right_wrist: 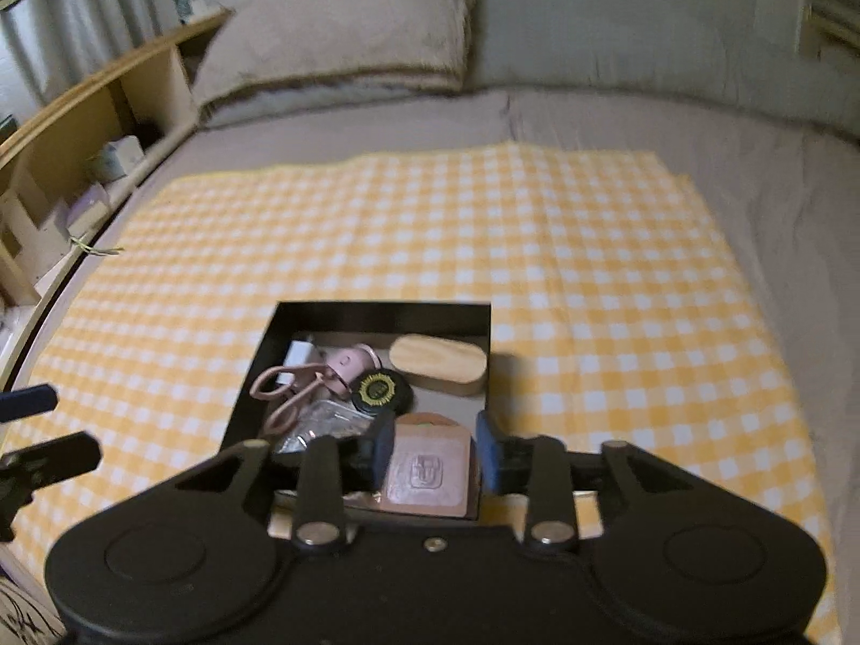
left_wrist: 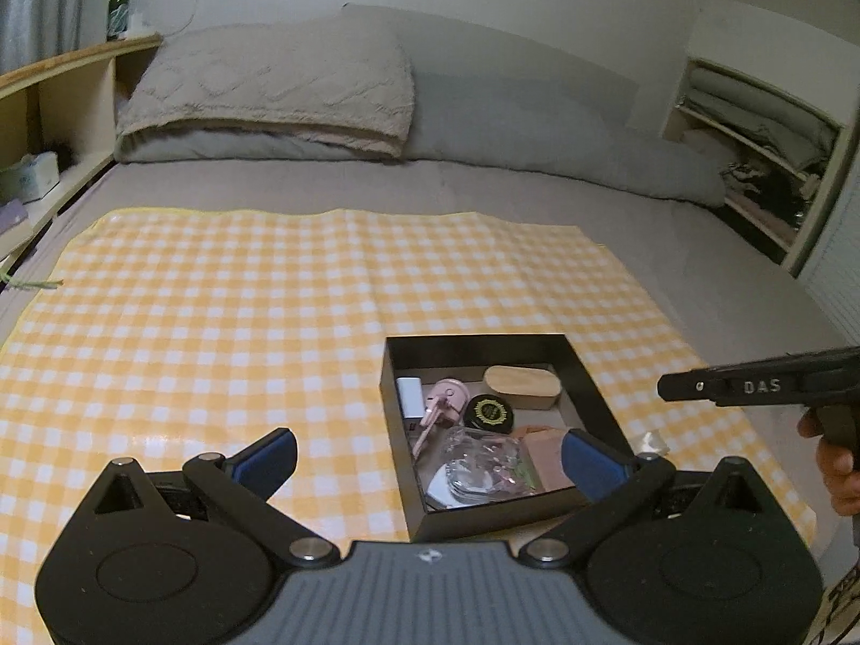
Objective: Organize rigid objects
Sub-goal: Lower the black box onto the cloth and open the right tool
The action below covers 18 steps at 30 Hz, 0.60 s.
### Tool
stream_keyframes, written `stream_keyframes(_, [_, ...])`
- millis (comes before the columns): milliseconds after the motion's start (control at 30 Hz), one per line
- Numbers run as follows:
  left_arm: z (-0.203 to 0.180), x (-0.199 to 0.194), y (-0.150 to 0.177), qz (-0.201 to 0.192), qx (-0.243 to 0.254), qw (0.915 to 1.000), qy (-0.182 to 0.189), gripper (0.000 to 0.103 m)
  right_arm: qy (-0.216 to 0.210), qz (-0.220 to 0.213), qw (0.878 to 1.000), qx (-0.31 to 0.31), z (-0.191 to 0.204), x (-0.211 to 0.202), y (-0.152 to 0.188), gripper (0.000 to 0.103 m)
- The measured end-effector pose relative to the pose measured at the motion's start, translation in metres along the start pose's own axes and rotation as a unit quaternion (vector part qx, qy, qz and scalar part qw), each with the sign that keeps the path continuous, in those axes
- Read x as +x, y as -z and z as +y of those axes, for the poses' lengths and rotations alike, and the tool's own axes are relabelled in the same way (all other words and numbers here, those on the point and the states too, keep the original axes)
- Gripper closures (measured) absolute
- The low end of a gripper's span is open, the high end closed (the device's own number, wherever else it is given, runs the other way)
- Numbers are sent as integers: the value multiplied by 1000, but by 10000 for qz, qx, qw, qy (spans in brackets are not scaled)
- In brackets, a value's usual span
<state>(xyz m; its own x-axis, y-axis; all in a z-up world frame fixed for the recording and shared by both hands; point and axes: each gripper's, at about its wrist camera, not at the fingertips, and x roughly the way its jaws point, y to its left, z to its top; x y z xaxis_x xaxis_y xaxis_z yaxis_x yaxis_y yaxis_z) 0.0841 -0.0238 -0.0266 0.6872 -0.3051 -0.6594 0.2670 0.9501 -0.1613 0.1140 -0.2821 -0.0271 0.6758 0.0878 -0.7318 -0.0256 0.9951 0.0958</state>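
— Well, the left wrist view?
— The left gripper (left_wrist: 430, 462) hovers level, fingers spread wide, before the black box (left_wrist: 586, 376) on the checked cloth (left_wrist: 215, 322).
— Right wrist view?
— The right gripper (right_wrist: 432, 449) tilts down, fingers apart around the pink case (right_wrist: 427, 475) inside the box.

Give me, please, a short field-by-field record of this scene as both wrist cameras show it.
surface: yellow checked cloth on a bed
container: black box, open top
contents: wooden oval case, black round tin, pink scissors, pink embossed card holder, clear plastic bag
left gripper: open, empty, near the box
right gripper: open, above the card holder
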Motion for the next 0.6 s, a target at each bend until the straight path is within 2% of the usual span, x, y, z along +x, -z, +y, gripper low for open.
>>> stream_keyframes(100, [-1, -8, 5, -90, 106, 9999, 58, 0, 30, -260, 9996, -124, 9, -20, 13, 58])
stream_keyframes(300, [-6, -22, 17, -266, 287, 9991, -171, 0, 214, -636, 9975, -235, 19, -45, 44, 49])
stream_keyframes(600, [-11, -34, 35, -339, 367, 9982, -318, 0, 406, -1186, 9919, -226, 32, -71, 78, 26])
